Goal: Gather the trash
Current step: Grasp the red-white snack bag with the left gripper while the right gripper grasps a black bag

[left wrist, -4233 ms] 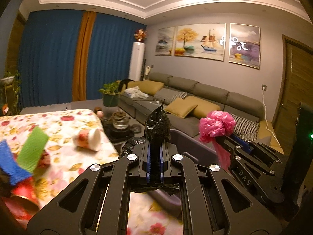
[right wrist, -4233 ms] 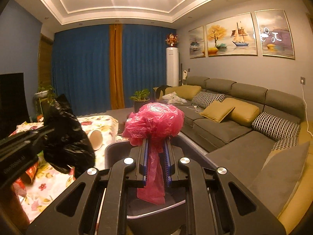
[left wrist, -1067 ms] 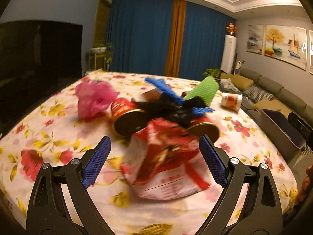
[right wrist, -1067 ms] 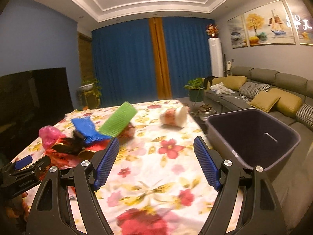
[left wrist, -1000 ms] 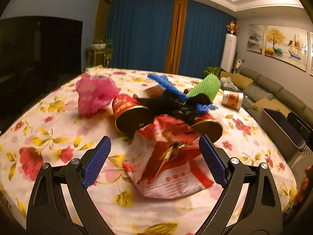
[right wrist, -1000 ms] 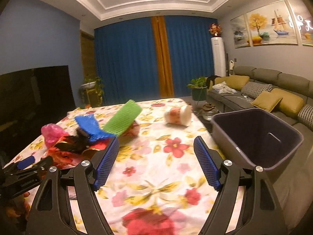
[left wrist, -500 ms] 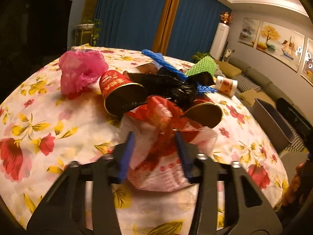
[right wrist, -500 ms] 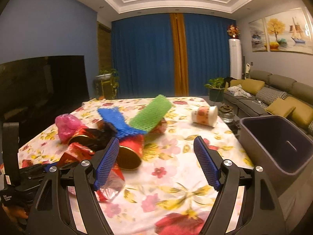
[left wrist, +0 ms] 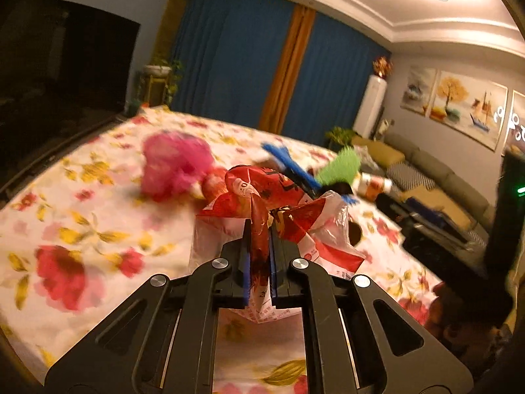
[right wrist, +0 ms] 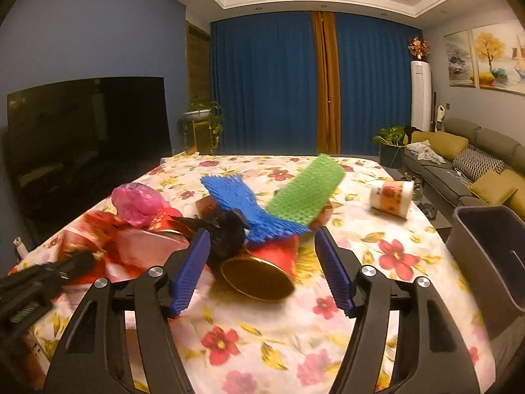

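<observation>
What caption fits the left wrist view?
Left gripper shut on a red wrapper above the flowered tablecloth.

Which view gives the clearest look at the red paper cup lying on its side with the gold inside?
The right wrist view. The red paper cup lies in full sight between the open right gripper fingers, gold mouth toward the camera, on the floral tablecloth. In the left wrist view the clamped red-and-white plastic bag hides nearly all of it.

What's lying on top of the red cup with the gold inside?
A crumpled black bag and a blue foam net lie over the red cup; a green net leans above. The cup's far end is covered.
</observation>
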{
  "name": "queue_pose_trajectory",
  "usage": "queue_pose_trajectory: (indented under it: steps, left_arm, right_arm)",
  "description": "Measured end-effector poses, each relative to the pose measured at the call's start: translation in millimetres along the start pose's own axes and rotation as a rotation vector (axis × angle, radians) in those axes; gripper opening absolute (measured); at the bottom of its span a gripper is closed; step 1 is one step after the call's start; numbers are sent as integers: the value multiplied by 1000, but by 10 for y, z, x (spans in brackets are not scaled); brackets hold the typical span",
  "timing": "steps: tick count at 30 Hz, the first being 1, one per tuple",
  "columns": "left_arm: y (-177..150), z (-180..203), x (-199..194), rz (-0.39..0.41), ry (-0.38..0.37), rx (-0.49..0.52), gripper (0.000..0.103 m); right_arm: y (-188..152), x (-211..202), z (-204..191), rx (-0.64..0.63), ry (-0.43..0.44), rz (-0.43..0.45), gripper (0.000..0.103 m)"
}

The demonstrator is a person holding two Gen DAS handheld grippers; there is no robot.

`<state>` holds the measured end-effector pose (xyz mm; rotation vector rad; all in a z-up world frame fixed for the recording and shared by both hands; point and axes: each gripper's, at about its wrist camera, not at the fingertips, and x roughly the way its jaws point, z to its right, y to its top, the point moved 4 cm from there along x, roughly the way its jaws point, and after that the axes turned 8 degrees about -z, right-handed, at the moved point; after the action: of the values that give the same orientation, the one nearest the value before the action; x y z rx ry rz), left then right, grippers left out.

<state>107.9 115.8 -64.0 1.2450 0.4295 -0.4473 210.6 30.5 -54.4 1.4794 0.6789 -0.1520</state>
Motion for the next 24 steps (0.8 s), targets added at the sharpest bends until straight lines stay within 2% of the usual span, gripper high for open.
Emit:
queue_pose_trajectory:
  steps: [5,17,19,20,21,24]
  left_arm:
    - [92,-191,-185,65,58,-34,7]
    - [122,-394,-196,60,61,-83,7]
    - [119,-394,-181,56,58,-88,7]
    - [119,-390,-171,53,55,-89,7]
    - [117,-384,-159,51,54,-88,7]
    - [115,-362,-130,45,53,-83,7]
  right_arm:
    - [101,217,-119,-15,1,-17,58]
    - [148,637,-174,-24,-24,-76,40]
    - [136,661,-188,-24,-15,-84,35]
    - [128,681,-201,-28,-9,-92,29]
    - [118,697,-216,-35,-3,-100,19]
    - [105,695,-225,-39,15,-108,7]
